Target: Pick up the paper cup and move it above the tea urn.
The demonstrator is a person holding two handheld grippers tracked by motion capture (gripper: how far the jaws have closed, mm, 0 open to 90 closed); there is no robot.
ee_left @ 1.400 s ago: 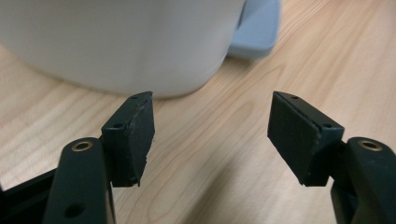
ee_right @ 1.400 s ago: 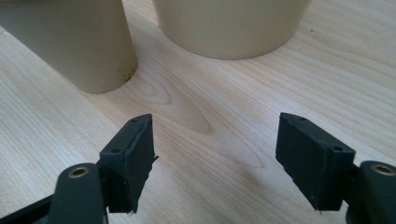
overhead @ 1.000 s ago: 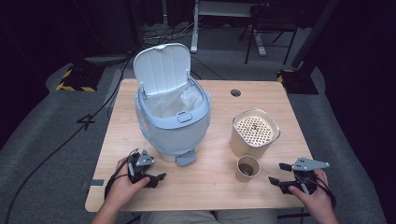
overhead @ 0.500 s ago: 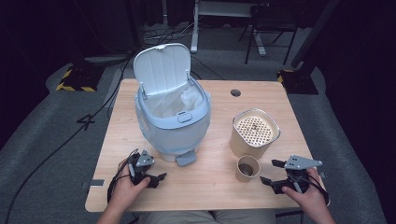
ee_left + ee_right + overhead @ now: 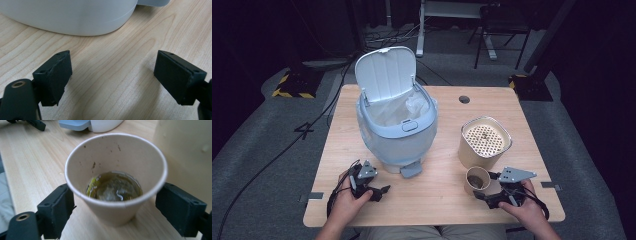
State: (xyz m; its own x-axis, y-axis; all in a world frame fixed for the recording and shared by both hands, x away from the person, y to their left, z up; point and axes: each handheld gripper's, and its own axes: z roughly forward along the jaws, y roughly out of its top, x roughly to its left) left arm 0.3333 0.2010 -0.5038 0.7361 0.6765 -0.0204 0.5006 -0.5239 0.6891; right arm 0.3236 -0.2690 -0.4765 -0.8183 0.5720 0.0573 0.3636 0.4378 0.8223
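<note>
A small paper cup point(image 5: 477, 179) holding a little greenish-brown liquid point(image 5: 113, 186) stands on the wooden table point(image 5: 432, 210), just in front of a beige canister. My right gripper point(image 5: 486, 187) has come up to it. Its jaws have just been opening, and now stand open with the cup point(image 5: 115, 170) between them; the pads do not press on its wall. My left gripper point(image 5: 379, 186) rests open at the front left, with bare wood between its jaws point(image 5: 112, 77), facing the base of the pale blue pedal bin point(image 5: 75, 17).
The pedal bin point(image 5: 397, 130) stands mid-table with its lid point(image 5: 386, 75) up and a white liner inside; its pedal point(image 5: 411, 170) points toward me. A beige canister point(image 5: 484, 142) with a perforated top stands right behind the cup. A cable hole point(image 5: 464, 99) lies farther back.
My right hand has slid left toward the cup, and its jaws now straddle it. The left hand has stayed where it was.
</note>
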